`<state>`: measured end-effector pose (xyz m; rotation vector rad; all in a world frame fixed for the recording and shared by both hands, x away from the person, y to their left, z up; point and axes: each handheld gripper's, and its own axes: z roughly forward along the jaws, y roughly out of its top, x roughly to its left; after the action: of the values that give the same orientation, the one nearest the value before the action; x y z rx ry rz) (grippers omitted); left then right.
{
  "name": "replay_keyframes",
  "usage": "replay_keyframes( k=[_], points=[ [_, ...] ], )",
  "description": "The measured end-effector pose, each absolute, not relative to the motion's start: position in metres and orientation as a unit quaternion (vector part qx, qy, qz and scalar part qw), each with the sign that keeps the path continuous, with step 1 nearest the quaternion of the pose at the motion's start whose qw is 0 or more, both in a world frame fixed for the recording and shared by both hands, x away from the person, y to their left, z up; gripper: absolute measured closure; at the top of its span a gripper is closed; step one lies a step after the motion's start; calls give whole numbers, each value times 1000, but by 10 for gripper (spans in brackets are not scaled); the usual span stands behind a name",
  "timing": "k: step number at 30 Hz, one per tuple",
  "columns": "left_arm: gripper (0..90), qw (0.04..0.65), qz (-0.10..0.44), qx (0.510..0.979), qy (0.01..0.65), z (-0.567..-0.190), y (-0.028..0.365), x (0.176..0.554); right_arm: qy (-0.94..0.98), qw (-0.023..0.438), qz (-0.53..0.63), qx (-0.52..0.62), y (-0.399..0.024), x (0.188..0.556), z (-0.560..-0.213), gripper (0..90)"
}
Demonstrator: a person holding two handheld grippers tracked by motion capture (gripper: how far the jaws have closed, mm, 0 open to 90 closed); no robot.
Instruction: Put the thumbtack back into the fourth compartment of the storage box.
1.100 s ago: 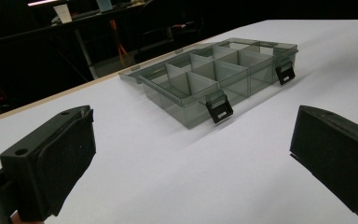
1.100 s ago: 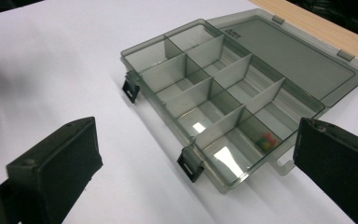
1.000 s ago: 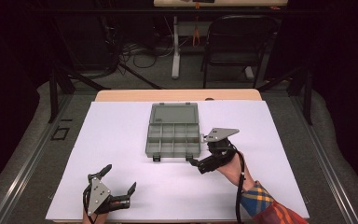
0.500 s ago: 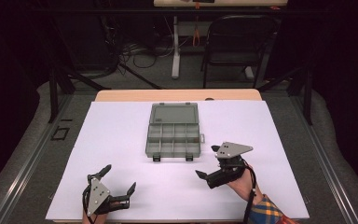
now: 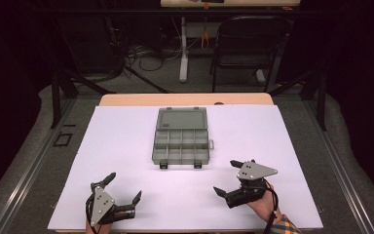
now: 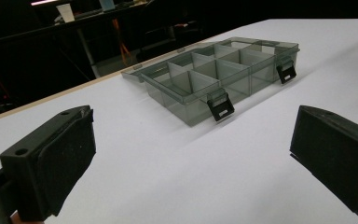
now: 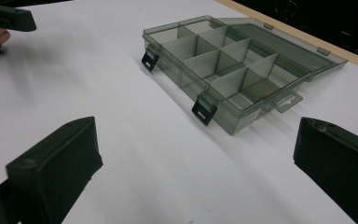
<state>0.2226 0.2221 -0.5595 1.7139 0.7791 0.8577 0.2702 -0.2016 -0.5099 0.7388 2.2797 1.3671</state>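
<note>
- Organizer box (image 5: 181, 141): smoky clear plastic, lid open flat, compartments seemingly empty, mid-table. Probably light, rigid, slick; best taken by a side wall.
- Left gripper (image 5: 122, 197), right gripper (image 5: 226, 178): both spread wide, empty, near edge.
- White table (image 5: 126, 141).

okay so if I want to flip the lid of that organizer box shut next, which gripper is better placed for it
Probably the right. In the high view the right gripper sits nearer the organizer box, just off its front right corner, jaws open. The left gripper is farther off to the front left. The lid lies open on the far side.
</note>
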Motion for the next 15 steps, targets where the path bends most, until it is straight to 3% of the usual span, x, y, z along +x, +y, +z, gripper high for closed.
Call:
replay_keyframes(
  k=[15],
  points=[
    [1,511,356,713,322,-560,222,222,798,229,498,250,-209,247,-538,0]
  ],
)
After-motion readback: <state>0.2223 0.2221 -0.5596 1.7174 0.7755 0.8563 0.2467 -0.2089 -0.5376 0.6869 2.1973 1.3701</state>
